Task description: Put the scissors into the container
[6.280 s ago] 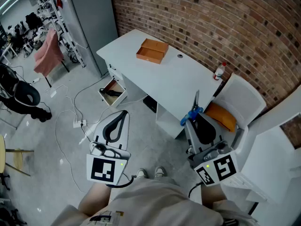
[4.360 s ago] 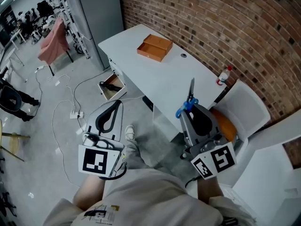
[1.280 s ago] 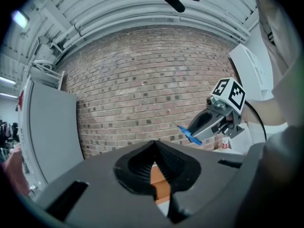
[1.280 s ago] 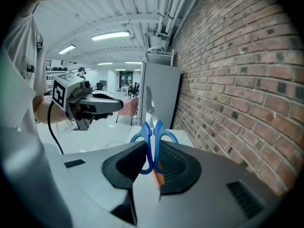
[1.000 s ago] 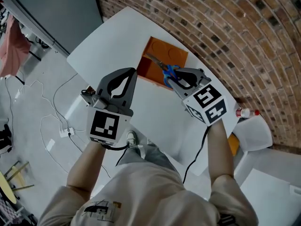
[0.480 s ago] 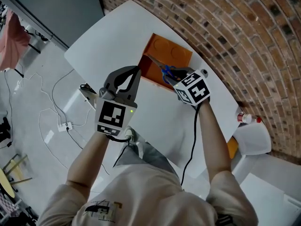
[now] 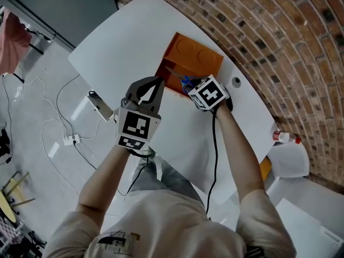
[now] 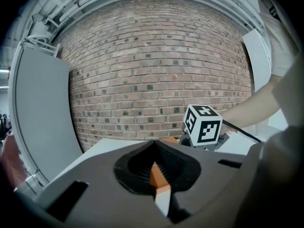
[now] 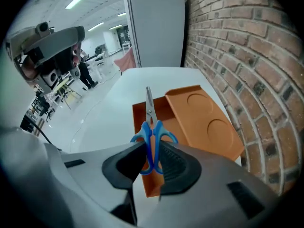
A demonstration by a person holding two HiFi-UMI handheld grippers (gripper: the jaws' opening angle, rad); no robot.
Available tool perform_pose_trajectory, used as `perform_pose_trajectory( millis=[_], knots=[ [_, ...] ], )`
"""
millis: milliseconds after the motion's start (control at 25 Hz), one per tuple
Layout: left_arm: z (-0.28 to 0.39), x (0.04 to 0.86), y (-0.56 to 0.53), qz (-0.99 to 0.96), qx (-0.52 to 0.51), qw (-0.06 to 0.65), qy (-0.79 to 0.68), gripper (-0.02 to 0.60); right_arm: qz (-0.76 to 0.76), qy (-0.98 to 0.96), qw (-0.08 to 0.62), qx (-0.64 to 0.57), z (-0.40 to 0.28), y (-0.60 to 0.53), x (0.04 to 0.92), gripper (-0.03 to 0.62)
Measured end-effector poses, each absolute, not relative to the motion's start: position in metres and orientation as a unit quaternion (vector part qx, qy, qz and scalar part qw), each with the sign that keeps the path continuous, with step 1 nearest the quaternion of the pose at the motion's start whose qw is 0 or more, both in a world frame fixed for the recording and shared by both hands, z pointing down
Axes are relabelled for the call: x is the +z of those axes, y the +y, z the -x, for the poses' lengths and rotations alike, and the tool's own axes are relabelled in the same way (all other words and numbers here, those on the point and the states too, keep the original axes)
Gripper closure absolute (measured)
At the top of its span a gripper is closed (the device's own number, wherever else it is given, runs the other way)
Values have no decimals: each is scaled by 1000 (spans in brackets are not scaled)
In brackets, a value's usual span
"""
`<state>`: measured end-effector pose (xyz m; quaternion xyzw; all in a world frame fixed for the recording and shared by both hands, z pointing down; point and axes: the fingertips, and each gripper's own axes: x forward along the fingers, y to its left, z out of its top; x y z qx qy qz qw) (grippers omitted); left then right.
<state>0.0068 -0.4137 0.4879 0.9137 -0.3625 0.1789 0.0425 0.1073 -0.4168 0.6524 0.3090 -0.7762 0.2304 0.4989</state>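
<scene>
Blue-handled scissors (image 9: 153,139) are clamped by the handles in my right gripper (image 9: 151,159), which is shut on them, with the steel blades pointing forward over the open orange container (image 9: 163,114). Its lid (image 9: 205,121) lies flat beside the tray, towards the brick wall. In the head view the scissors (image 7: 183,80) hang over the container's (image 7: 189,57) near edge, just ahead of the right gripper (image 7: 189,86). My left gripper (image 7: 157,83) hovers shut and empty just left of it, by the container's near corner. In the left gripper view its jaw tips (image 8: 154,144) meet, and the right gripper's marker cube (image 8: 203,126) shows beyond.
The container sits on a white table (image 7: 121,42) against a brick wall (image 7: 301,42). A small round hole (image 7: 236,81) marks the tabletop to the right, and a bottle (image 7: 283,137) lies farther right. A drawer unit (image 7: 100,104) and cables are on the floor at the left.
The person has walked from the floor area up to the table. Over the last second my right gripper carried the scissors left and lower over the container, and the left gripper edged closer.
</scene>
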Motion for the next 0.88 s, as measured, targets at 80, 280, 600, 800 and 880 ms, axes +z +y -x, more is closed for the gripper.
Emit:
perform_pose_trajectory(
  millis=[80,280,600,800,880],
  knots=[
    [-8,499,-416,-912,185,49,-362,574,-304,-765,518,231,-110,-419,667,511],
    [-9,521,-423,-909,195,59,-362,574,-294,-743,554,234,-112,-424,696,511],
    [0,542,-434,-899,202,74,-382,574,-279,-707,602,243,-115,-424,724,510],
    [-4,553,-430,-906,201,78,-365,574,-257,-715,603,245,-99,-427,727,508],
    [-4,553,-429,-905,202,81,-365,574,-253,-710,609,246,-101,-427,735,507]
  ],
)
